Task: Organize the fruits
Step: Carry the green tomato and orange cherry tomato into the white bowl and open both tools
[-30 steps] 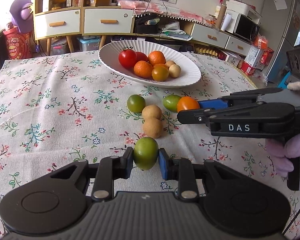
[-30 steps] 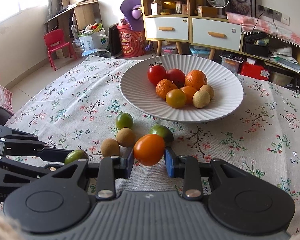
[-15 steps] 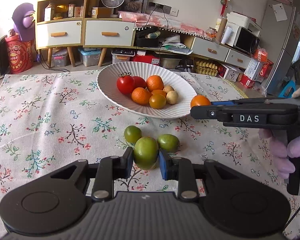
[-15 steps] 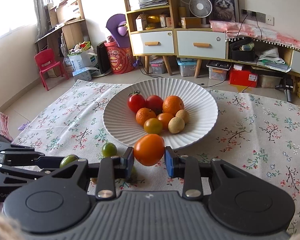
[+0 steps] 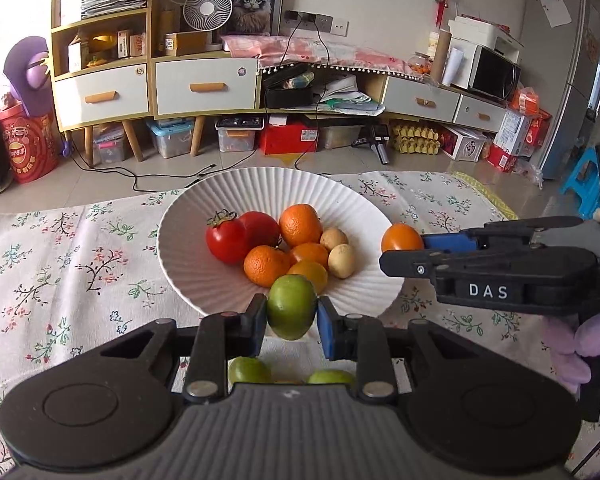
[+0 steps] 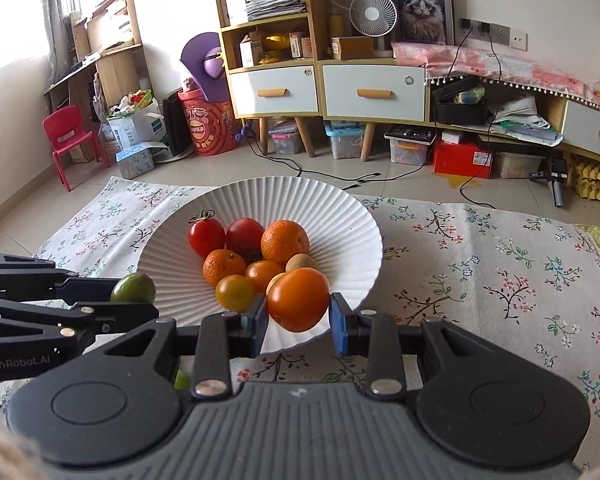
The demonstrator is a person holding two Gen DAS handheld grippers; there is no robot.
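My left gripper [image 5: 292, 322] is shut on a green fruit [image 5: 291, 307] and holds it above the near rim of the white ribbed bowl [image 5: 196, 216]. My right gripper [image 6: 299, 322] is shut on an orange fruit [image 6: 298, 299] over the bowl's [image 6: 340, 216] near right rim. Inside the bowl lie two red tomatoes [image 5: 228, 238], several oranges [image 5: 300, 224] and two small tan fruits [image 5: 342, 260]. In the left wrist view the right gripper [image 5: 404, 250] comes in from the right with its orange fruit [image 5: 400, 237]. The right wrist view catches the left gripper [image 6: 134, 300] with the green fruit [image 6: 132, 288] at the bowl's left rim.
Two more green fruits [image 5: 248, 370] [image 5: 330, 377] lie on the floral tablecloth [image 5: 60, 264] just below my left gripper, partly hidden by it. A gloved hand [image 5: 580, 344] grips the right tool. Beyond the table's far edge are cabinets, boxes and cables on the floor.
Both grippers moved forward and slightly up toward the bowl, each carrying its fruit. The loose fruits on the cloth have slipped under the grippers; the tan ones are out of sight.
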